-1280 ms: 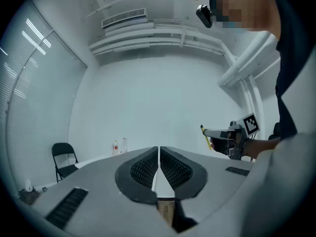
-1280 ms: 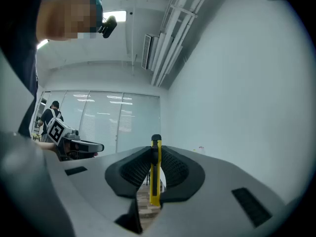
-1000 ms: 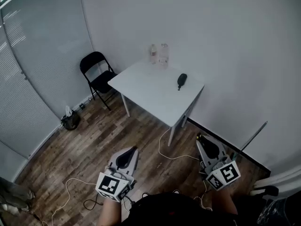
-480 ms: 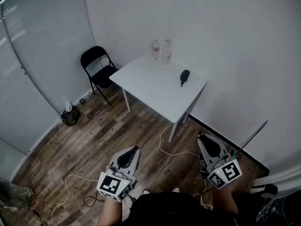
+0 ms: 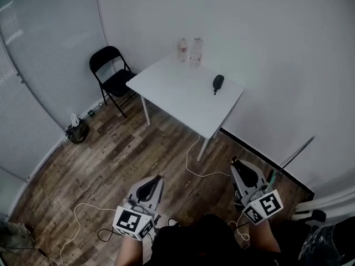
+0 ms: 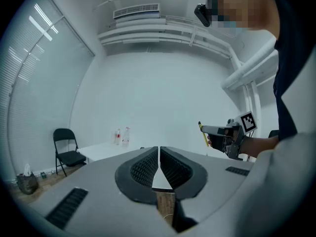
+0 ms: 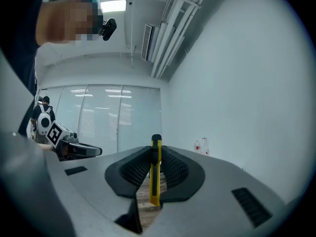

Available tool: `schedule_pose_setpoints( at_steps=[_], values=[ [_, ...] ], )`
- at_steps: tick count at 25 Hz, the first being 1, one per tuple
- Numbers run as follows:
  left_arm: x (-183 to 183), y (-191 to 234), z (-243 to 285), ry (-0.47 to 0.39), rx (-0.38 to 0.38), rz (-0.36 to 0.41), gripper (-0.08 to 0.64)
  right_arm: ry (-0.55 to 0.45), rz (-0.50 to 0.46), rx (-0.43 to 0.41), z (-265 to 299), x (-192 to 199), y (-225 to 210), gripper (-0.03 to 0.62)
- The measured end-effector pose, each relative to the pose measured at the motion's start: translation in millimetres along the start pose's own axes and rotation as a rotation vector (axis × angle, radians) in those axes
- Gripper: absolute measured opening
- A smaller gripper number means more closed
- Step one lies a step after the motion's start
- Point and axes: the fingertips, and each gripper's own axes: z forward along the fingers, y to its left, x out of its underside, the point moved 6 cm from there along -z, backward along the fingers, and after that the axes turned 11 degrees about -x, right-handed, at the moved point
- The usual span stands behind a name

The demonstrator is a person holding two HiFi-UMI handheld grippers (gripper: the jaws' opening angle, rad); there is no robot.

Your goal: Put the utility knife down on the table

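Observation:
A yellow utility knife (image 7: pixel 155 174) with a black slider stands upright between the jaws of my right gripper (image 7: pixel 156 158), which is shut on it; its tip shows as a small dark point in the head view (image 5: pixel 234 160). The right gripper (image 5: pixel 239 168) hangs over the wood floor, well short of the white table (image 5: pixel 172 96). My left gripper (image 5: pixel 156 180) is level beside it, jaws closed together with nothing between them (image 6: pixel 158 154). In the left gripper view the right gripper (image 6: pixel 222 131) shows with the knife (image 6: pixel 203 134).
On the table lie a black pouch (image 5: pixel 218 82) and two clear bottles (image 5: pixel 188 50) at the far edge. A black folding chair (image 5: pixel 111 76) stands left of the table. Cables (image 5: pixel 194 168) trail over the floor, and a bag (image 5: pixel 76 131) sits by the glass wall.
Both grippers have sunk a little in the head view, and the view has shifted so the table sits slightly higher. The knife stays gripped.

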Motion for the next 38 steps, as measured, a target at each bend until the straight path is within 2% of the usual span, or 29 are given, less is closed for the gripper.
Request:
schedule_pose_setpoints(
  at_steps=[5,9,18,26,31,38],
  values=[
    [6,-2,26,0.020,0.043,-0.021,0.031,0.024,0.014,0.028,3,6,-15,0.075],
    [12,-7,61,0.041,0.061,-0.009,0.031,0.017,0.038,0.046,8,15,-48,0.075],
    [-3,-10,152,0.024,0.024,-0.013,0.031,-0.018,0.043,0.008,44,14,-151,0.075],
    [-5,-32,232,0.064,-0.026,-0.027,0.031,-0.026,0.103,-0.017,59,30,-242,0.075],
    [-6,-42,264,0.097,-0.050,-0.020,0.031,-0.047,0.140,-0.049,64,36,-280,0.075],
    [-5,-29,303,0.112,-0.037,-0.012,0.031,-0.028,0.146,-0.036,78,48,-308,0.075]
  ],
)
